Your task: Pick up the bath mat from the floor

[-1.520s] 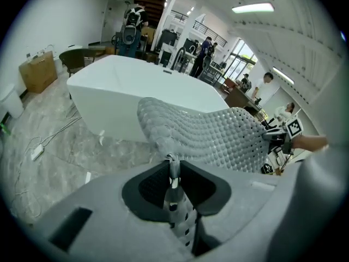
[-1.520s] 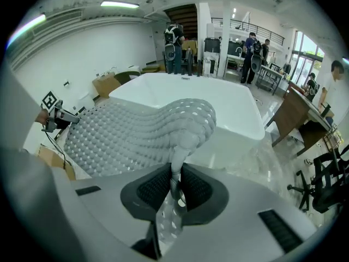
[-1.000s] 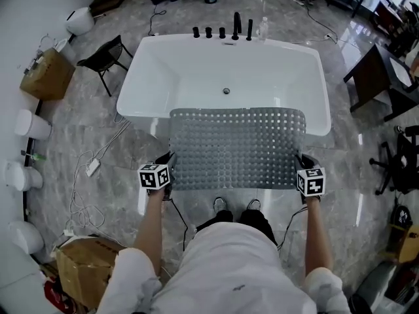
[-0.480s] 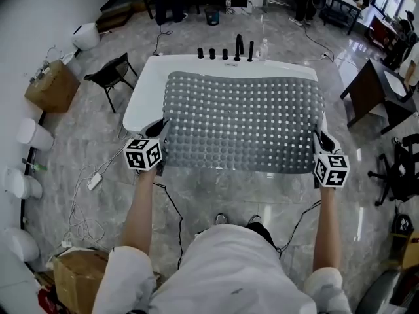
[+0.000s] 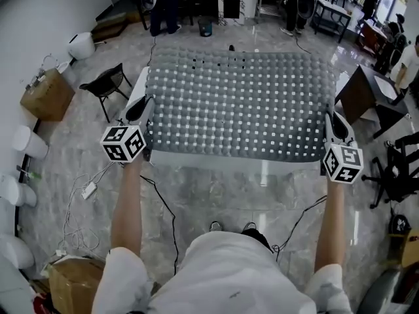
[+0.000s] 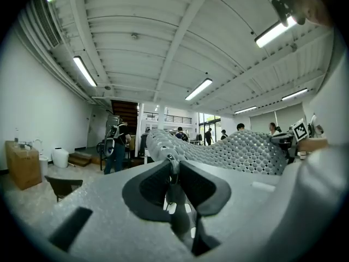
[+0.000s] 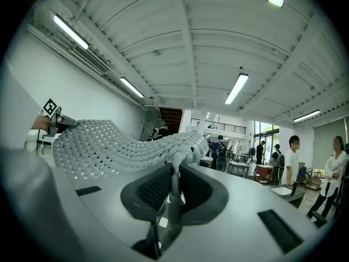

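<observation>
The grey perforated bath mat (image 5: 239,103) hangs off the floor, stretched wide between my two grippers and nearly level. It hides most of the white bathtub (image 5: 135,90) behind it. My left gripper (image 5: 145,113) is shut on the mat's left edge, and my right gripper (image 5: 335,126) is shut on its right edge. In the left gripper view the left gripper (image 6: 173,168) pinches the mat (image 6: 240,149), which runs off to the right. In the right gripper view the right gripper (image 7: 175,168) pinches the mat (image 7: 109,143), which sags away to the left.
A black folding chair (image 5: 105,84) and a cardboard box (image 5: 46,93) stand at the left, with white toilets (image 5: 29,142) along the wall. Cables (image 5: 88,188) lie on the marble floor. A dark table (image 5: 363,93) and an office chair (image 5: 399,169) stand at the right. People stand at the back.
Both grippers have risen with the mat held between them. It went from hanging low before the tub to spread high and nearly flat, covering the tub.
</observation>
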A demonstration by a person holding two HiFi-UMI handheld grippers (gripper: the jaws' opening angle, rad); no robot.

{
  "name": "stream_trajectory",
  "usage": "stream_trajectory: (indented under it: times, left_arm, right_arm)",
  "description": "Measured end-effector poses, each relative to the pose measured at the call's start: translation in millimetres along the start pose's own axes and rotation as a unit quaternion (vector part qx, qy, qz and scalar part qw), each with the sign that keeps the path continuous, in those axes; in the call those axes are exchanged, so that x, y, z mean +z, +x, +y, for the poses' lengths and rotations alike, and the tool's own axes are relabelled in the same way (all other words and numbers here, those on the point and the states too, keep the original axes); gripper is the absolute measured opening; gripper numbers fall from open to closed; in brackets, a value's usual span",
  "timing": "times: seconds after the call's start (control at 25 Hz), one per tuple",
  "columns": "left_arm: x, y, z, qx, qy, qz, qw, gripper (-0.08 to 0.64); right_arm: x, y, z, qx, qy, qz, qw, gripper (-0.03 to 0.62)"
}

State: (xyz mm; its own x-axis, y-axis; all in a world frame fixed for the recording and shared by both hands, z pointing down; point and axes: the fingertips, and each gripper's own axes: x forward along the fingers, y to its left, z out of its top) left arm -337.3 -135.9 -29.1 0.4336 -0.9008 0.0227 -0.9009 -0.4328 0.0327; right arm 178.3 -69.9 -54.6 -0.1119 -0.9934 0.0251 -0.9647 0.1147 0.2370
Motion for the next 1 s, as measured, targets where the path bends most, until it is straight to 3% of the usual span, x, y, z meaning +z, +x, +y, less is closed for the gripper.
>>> stream_trajectory:
  times: [0.36, 1.0]
  left_arm:
    - [27.4, -13.2, 1.5, 0.016, -0.001, -0.045, 0.9988, 0.064]
    - [62.2, -34.2, 14.9, 0.029, 0.018, -0.091, 0.9953, 0.063]
  right_arm:
    - [46.8, -14.6, -0.2, -0.006, -0.031, -0.052, 0.998, 0.048]
    - [73.0, -25.5, -11.3, -0.035, -0.027, -0.095, 0.995, 0.048]
